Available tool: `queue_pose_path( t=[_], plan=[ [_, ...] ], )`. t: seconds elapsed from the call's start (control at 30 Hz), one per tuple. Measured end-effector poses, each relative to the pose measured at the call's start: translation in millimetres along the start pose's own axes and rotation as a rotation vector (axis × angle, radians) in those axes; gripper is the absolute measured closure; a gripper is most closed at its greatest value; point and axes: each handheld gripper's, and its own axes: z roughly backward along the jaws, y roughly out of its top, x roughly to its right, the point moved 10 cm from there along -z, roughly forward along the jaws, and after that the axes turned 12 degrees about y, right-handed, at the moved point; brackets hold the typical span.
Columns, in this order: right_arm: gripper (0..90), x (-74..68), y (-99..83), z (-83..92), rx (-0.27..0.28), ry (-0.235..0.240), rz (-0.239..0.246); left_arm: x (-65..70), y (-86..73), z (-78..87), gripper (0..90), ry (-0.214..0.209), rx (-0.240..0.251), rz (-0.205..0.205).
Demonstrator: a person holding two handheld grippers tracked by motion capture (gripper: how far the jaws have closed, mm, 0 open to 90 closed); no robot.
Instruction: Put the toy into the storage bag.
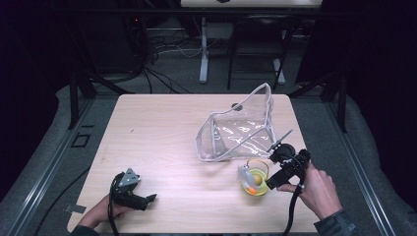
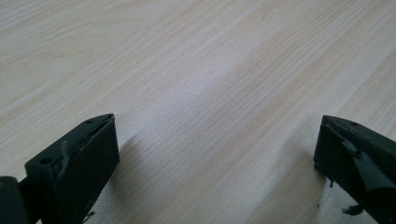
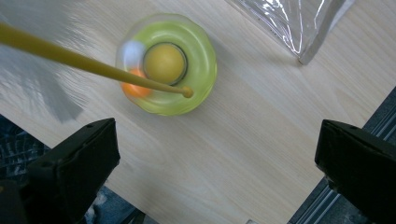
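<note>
On the wooden worktop (image 1: 162, 128): left gripper (image 1: 147, 199) low at the near-left corner, jaws wide, holding nothing. Right gripper (image 1: 272, 172) tilted at near right, jaws wide, just beside a yellow-green translucent toy (image 3: 170, 63) with thin yellow stick. Clear plastic pouch (image 1: 241, 129) stands behind it.

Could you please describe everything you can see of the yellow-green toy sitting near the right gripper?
The yellow-green toy looks like a translucent plastic ring, rounded like a doughnut, lying flat on the wooden table near its right front. A yellow ball sits in its centre hole, with an orange bit and a small white piece at its edge. A thin yellow stick runs from it across the right gripper view, with something pale and feathery beside it. The toy lies just in front of the clear plastic bag. The right gripper hovers over it, jaws wide apart, not touching.
</note>
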Motion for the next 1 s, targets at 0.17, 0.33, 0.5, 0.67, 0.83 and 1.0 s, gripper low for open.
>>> queue_pose_path(
  t=[0.17,0.33,0.5,0.67,0.83,1.0],
  plan=[
    [0.9,-6.2,6.6,3.4,0.006,-0.007,0.051,0.0,0.0,0.0,0.0,0.000,0.000,0.000],
    [8.6,-17.8,13.5,9.0,0.031,0.002,0.101,0.1,0.0,0.0,0.0,0.000,0.000,0.000],
    [26.1,-22.1,19.1,12.1,0.015,0.024,0.137,0.1,0.0,0.0,0.0,0.000,0.000,0.000],
    [36.4,-24.4,23.7,10.3,-0.038,0.037,0.177,0.0,0.0,0.0,0.0,0.000,0.000,0.000],
    [47.3,-26.8,29.6,14.2,-0.065,0.034,0.197,0.0,0.0,0.0,0.0,0.000,0.000,0.000],
    [57.8,-27.4,34.2,22.9,-0.088,0.012,0.231,0.0,0.0,0.0,0.0,0.000,0.000,0.000]
  ],
)
